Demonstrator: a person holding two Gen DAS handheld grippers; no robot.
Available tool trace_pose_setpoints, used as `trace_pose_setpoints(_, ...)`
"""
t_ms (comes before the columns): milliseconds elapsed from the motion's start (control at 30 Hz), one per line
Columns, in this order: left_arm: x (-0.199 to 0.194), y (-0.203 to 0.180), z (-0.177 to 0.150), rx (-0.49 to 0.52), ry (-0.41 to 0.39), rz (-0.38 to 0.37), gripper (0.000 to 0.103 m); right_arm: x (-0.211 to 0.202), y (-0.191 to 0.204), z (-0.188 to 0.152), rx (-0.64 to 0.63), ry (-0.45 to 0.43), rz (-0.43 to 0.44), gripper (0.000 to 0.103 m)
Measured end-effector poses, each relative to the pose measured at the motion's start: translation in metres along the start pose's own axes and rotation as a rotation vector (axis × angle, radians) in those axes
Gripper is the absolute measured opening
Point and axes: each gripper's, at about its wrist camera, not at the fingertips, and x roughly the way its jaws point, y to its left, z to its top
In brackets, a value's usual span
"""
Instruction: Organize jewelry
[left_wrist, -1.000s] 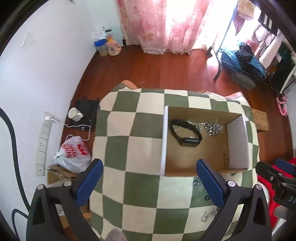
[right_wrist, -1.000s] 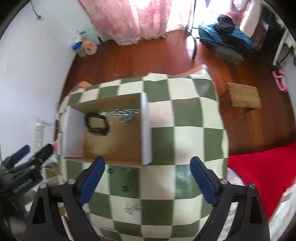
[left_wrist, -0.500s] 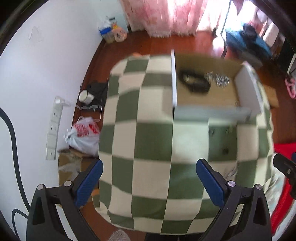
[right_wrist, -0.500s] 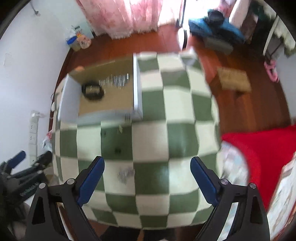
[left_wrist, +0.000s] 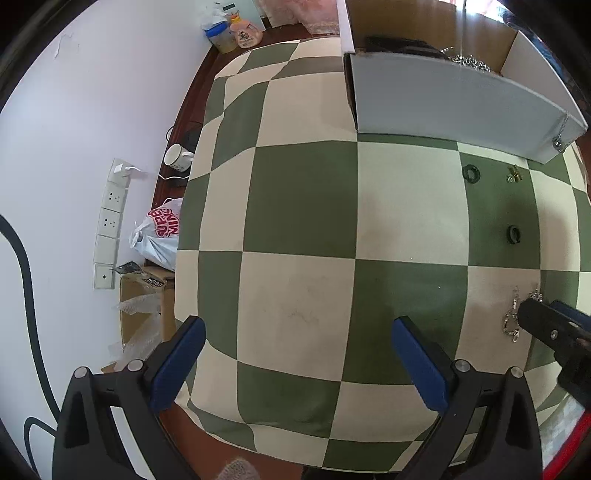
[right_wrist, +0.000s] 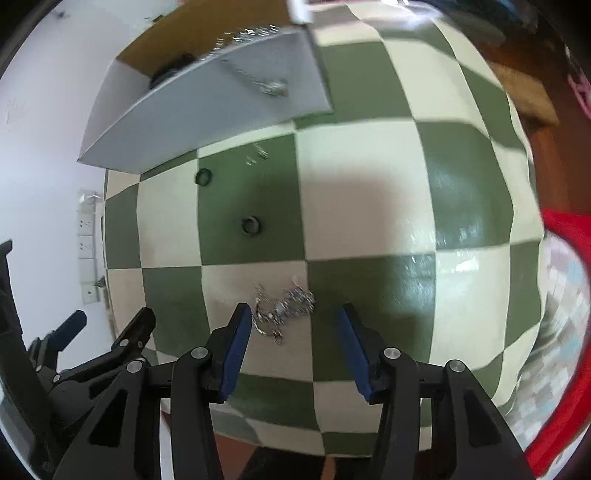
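1. Right gripper (right_wrist: 291, 321) points down over the checked cloth (right_wrist: 369, 206); its jaws are closing, with a tangled silver chain (right_wrist: 282, 308) between the tips, just beside the left pad and not yet pinched.
2. Two dark rings (right_wrist: 250, 225) (right_wrist: 203, 176) and a small gold piece (left_wrist: 514, 174) lie on the cloth farther off, near the box.
3. An open cardboard box (right_wrist: 207, 96) stands beyond them, holding a black band (left_wrist: 402, 46) and silver chains (left_wrist: 467, 62); one chain hangs over its front wall.
4. Left gripper (left_wrist: 297, 354) hovers beside, jaws spread wide and empty.
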Motion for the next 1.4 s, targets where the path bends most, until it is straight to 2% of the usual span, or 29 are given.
trace_pose_setpoints(100, 0.000, -0.001, 0.000, -0.005, 0.009, 0.002, 0.103, 0.003, 0.012, -0.004, -0.059, -0.009, -0.074, 0.012)
trace_pose_setpoints(200, -0.003, -0.001, 0.002, -0.008, 0.012, -0.003, 0.103, 0.004, 0.014, -0.012, -0.097, -0.011, -0.087, 0.011)
trace_pose_setpoints(267, -0.010, -0.003, 0.004, -0.011, 0.005, -0.034, 0.103, -0.003, 0.009, -0.017, -0.097, -0.035, -0.083, 0.011)
trace_pose_setpoints(400, -0.020, -0.018, 0.013, -0.018, -0.002, -0.156, 0.102, -0.025, -0.013, -0.018, -0.038, -0.082, -0.053, 0.011)
trace_pose_setpoints(500, -0.018, -0.034, 0.025, -0.075, 0.040, -0.357, 0.101, -0.036, -0.028, -0.009, 0.011, -0.103, -0.036, 0.011)
trace_pose_setpoints(600, -0.014, -0.049, 0.033, -0.097, 0.060, -0.448, 0.082, -0.039, -0.050, -0.002, 0.067, -0.095, -0.020, 0.011)
trace_pose_setpoints(667, -0.013, -0.061, 0.038, -0.080, 0.058, -0.465, 0.065, -0.038, -0.061, 0.000, 0.099, -0.090, -0.015, 0.011)
trace_pose_setpoints(733, -0.010, -0.072, 0.041, -0.056, 0.057, -0.460, 0.058, -0.038, -0.068, 0.001, 0.119, -0.091, -0.011, 0.011)
trace_pose_setpoints(900, -0.014, -0.093, 0.046, 0.010, 0.021, -0.417, 0.054, -0.039, -0.089, 0.000, 0.160, -0.085, -0.007, 0.011)
trace_pose_setpoints(933, -0.015, -0.094, 0.046, 0.013, 0.015, -0.414, 0.045, -0.039, -0.091, 0.000, 0.168, -0.087, -0.007, 0.011)
trace_pose_setpoints(967, -0.015, -0.095, 0.046, 0.020, 0.012, -0.405, 0.025, -0.039, -0.092, 0.001, 0.171, -0.087, -0.006, 0.011)
trace_pose_setpoints(1033, -0.016, -0.097, 0.047, 0.034, 0.020, -0.404, 0.005, -0.039, -0.094, 0.001, 0.181, -0.087, -0.004, 0.011)
trace_pose_setpoints(1267, -0.026, -0.080, 0.033, -0.023, 0.024, -0.462, 0.002, -0.044, -0.098, 0.004, 0.195, -0.106, 0.025, 0.011)
trace_pose_setpoints(1400, -0.040, -0.064, 0.030, -0.054, 0.010, -0.489, 0.002, -0.056, -0.096, 0.004, 0.193, -0.124, 0.070, 0.011)
